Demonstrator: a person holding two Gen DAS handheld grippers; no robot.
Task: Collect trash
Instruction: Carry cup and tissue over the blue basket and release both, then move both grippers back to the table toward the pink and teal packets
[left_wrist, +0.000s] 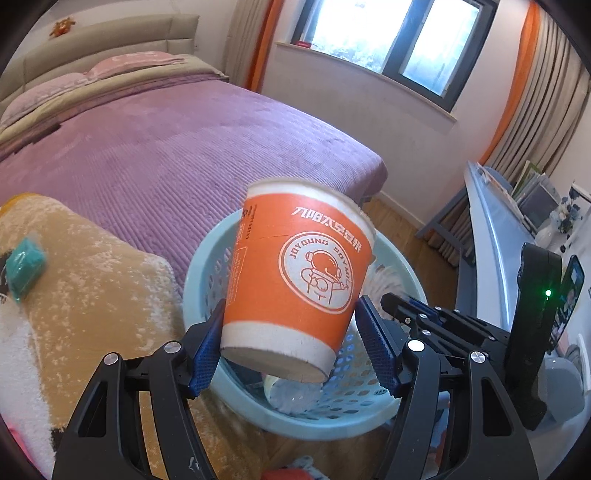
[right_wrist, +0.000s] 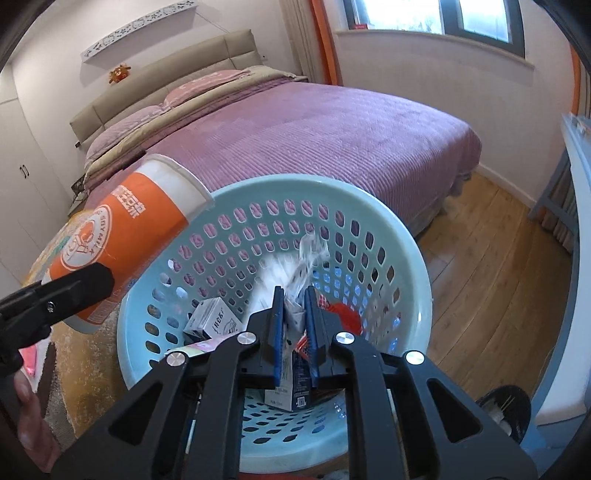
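An orange and white paper cup (left_wrist: 295, 266) is clamped near its base in my left gripper (left_wrist: 291, 310), tilted over the rim of a light-blue perforated basket (left_wrist: 207, 266). In the right wrist view the cup (right_wrist: 140, 229) hangs at the basket's left rim (right_wrist: 406, 251). My right gripper (right_wrist: 295, 295) points down into the basket, jaws a narrow gap apart. A blurred clear plastic wrapper (right_wrist: 310, 251) sticks up from that gap, and the pads do not look pressed on it. A small white box (right_wrist: 214, 321), a red scrap (right_wrist: 347, 314) and a carton (right_wrist: 295, 384) lie in the basket.
A bed with a purple cover (right_wrist: 332, 140) stands right behind the basket. A yellow shaggy rug (left_wrist: 92, 295) with a teal object (left_wrist: 26, 266) lies to the left. Wooden floor (right_wrist: 498, 277) and a pale desk (left_wrist: 495, 229) are on the right.
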